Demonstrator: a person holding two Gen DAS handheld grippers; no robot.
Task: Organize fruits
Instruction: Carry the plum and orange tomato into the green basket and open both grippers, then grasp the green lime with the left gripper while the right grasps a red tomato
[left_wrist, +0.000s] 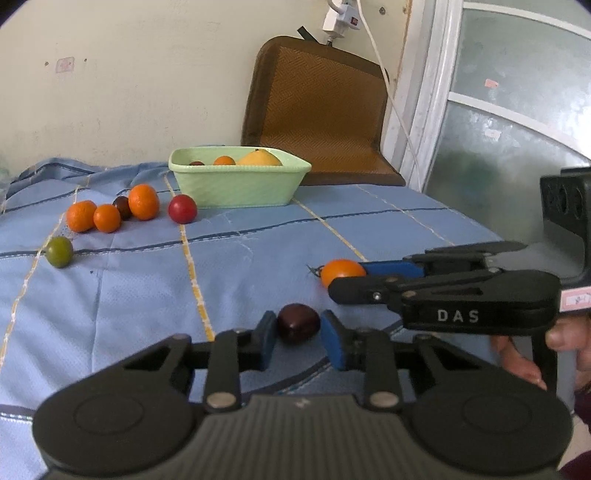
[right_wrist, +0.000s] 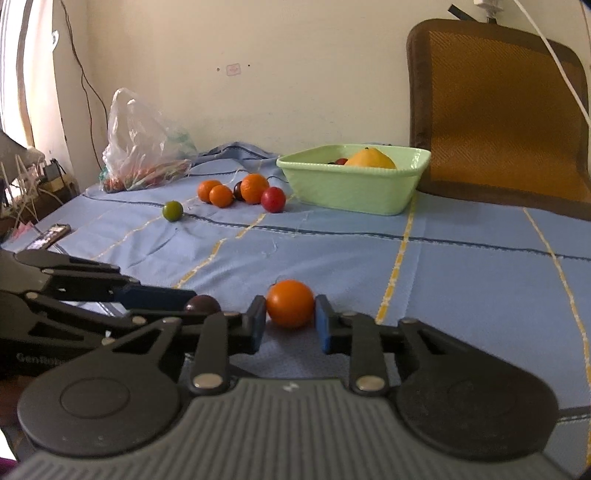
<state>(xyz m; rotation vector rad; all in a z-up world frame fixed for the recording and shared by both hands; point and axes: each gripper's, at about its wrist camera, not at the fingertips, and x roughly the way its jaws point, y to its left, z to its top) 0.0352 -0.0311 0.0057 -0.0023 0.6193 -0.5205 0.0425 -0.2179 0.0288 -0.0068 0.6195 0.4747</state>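
On the blue cloth, my left gripper (left_wrist: 298, 338) is shut on a dark purple fruit (left_wrist: 298, 325), its blue pads pressing both sides. Just to its right, my right gripper (right_wrist: 290, 325) is shut on an orange tomato-like fruit (right_wrist: 290, 303) that rests on the cloth. The left wrist view shows the right gripper (left_wrist: 347, 278) side-on around that orange fruit (left_wrist: 341, 271). The right wrist view shows the left gripper (right_wrist: 203, 306) around the dark fruit (right_wrist: 202, 303). A green bowl (left_wrist: 236, 188) at the back holds a yellow fruit (left_wrist: 258, 158), a small orange one and a dark one.
Loose fruit lies left of the bowl: three oranges (left_wrist: 144, 201), a dark fruit (left_wrist: 122, 206), a red one (left_wrist: 182, 208) and a green one (left_wrist: 59, 251). A brown chair back (left_wrist: 317, 110) stands behind, a plastic bag (right_wrist: 144, 147) far left. A hand (left_wrist: 517, 354) holds the right gripper.
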